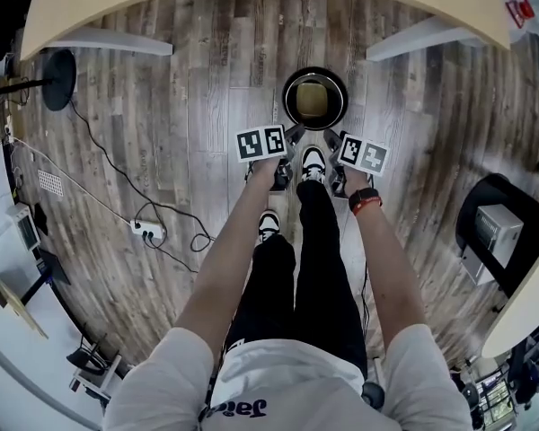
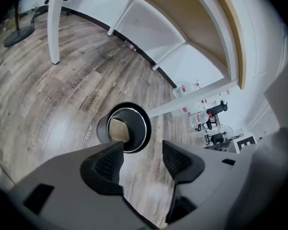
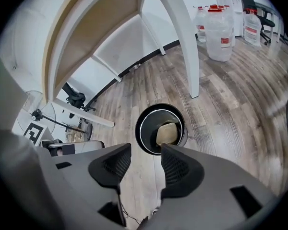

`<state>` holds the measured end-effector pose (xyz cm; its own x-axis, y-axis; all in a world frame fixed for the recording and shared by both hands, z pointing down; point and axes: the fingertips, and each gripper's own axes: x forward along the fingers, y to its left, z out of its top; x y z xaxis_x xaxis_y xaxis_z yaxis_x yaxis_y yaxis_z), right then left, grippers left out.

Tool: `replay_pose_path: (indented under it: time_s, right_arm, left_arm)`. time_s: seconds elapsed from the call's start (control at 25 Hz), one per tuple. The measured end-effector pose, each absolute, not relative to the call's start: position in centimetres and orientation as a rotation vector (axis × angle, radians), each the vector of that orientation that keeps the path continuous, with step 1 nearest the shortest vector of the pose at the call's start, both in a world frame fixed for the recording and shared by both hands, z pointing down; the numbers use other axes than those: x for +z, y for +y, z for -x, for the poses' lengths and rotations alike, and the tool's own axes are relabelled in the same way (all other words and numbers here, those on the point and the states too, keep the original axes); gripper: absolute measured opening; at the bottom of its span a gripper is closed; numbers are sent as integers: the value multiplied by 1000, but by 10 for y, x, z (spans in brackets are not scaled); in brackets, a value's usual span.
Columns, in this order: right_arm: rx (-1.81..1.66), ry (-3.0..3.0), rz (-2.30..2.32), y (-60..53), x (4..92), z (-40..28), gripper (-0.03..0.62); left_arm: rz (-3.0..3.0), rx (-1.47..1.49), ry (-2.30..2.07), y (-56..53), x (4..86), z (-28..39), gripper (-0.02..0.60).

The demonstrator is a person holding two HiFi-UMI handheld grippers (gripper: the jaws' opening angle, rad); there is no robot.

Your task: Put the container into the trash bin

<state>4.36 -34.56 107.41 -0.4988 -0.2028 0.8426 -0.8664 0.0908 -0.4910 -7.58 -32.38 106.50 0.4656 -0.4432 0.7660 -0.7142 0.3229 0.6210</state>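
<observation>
Evidently the tan, boxy container (image 1: pixel 313 100) lay inside the round black metal-rimmed trash bin (image 1: pixel 288 83), at twelve o'clock just beyond both grippers. The left gripper (image 2: pixel 143 153) and the right gripper (image 3: pixel 146 153) each had jaws apart and held nothing, so the drop looked done, with only drawing back left.
</observation>
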Motion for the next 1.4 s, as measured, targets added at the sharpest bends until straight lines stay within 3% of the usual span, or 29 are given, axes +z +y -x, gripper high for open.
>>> replay_pose_path:
  time_s: [0.04,0.52,1.4]
  right_arm:
    - [1436,-1789,-1047,-341,1064,-44,204]
    - [1336,-1903,-1045,-291,926,-43,181]
    - [1160,-2071,-1139,-193,645,-66,199]
  left_arm:
    - [-1315,244,-1154,-319,1054,74,261]
    - [-1461,281,-1164,-260,914,65,224]
    - [-1690,306,-1351,-143,628,95,210]
